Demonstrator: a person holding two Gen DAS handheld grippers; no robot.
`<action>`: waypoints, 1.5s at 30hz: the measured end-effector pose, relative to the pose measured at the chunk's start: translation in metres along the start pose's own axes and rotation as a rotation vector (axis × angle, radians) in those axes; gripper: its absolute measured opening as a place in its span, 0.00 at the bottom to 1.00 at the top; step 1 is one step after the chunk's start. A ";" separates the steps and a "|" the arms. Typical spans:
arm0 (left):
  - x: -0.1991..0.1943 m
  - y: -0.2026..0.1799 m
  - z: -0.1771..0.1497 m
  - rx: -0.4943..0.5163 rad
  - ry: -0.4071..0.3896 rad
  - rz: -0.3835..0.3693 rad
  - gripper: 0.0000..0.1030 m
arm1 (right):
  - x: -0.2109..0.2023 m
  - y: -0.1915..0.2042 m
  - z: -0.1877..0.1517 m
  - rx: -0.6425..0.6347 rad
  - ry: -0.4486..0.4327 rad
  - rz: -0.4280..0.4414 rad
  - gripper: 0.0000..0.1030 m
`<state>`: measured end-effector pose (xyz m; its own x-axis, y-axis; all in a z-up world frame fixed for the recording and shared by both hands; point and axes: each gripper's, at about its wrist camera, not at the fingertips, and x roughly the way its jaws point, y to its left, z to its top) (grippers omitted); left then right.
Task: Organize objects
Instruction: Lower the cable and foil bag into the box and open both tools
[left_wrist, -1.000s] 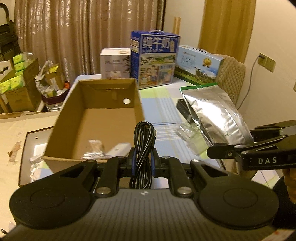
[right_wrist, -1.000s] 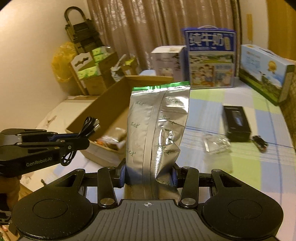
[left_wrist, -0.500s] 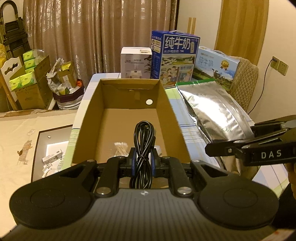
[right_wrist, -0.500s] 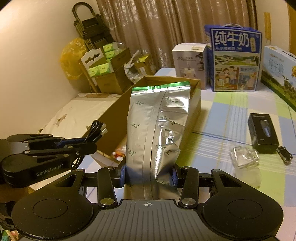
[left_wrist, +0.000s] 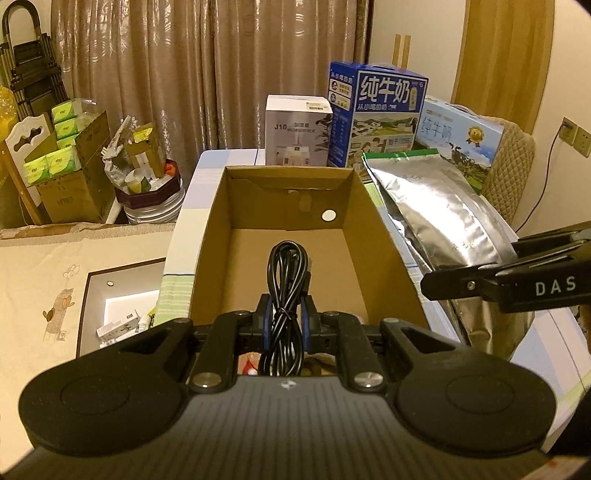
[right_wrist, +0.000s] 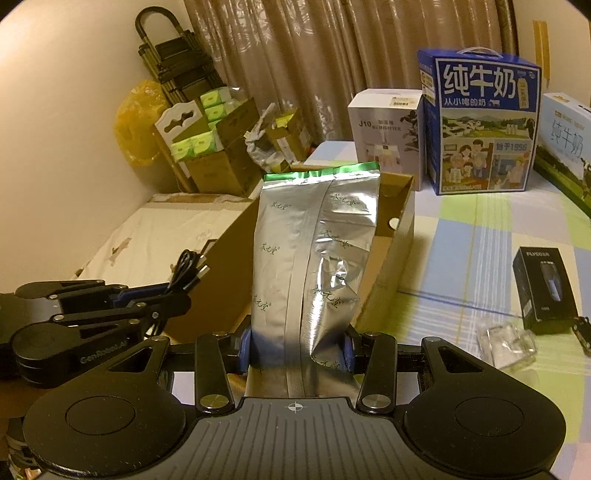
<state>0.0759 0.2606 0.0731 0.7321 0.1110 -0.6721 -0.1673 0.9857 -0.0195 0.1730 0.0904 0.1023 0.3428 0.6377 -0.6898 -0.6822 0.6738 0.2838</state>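
On a checked tablecloth (right_wrist: 480, 236) before brown curtains stands an open cardboard box (left_wrist: 373, 229). The left gripper (left_wrist: 287, 319) clamps a coiled black cable (left_wrist: 287, 280) above the box's near end. Beside it, the right gripper (right_wrist: 295, 349) pinches a silver foil bag (right_wrist: 314, 251) just right of the box.

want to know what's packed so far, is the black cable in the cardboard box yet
Not yet. The black cable is clamped in the left hand-held gripper, held above the cardboard box.

Both wrist views close above, sharing cardboard box (left_wrist: 288, 206)
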 end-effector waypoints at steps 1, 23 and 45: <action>0.003 0.001 0.002 0.003 0.001 0.000 0.11 | 0.003 0.000 0.003 0.003 -0.001 0.003 0.40; 0.026 0.027 -0.008 -0.085 -0.006 0.033 0.39 | 0.031 -0.005 0.012 0.064 0.017 0.016 0.40; -0.010 0.025 -0.029 -0.190 -0.044 0.040 0.64 | 0.011 -0.036 -0.006 0.200 -0.088 0.021 0.56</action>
<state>0.0452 0.2804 0.0574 0.7497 0.1589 -0.6425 -0.3152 0.9393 -0.1356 0.1974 0.0712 0.0806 0.3909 0.6767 -0.6239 -0.5514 0.7149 0.4300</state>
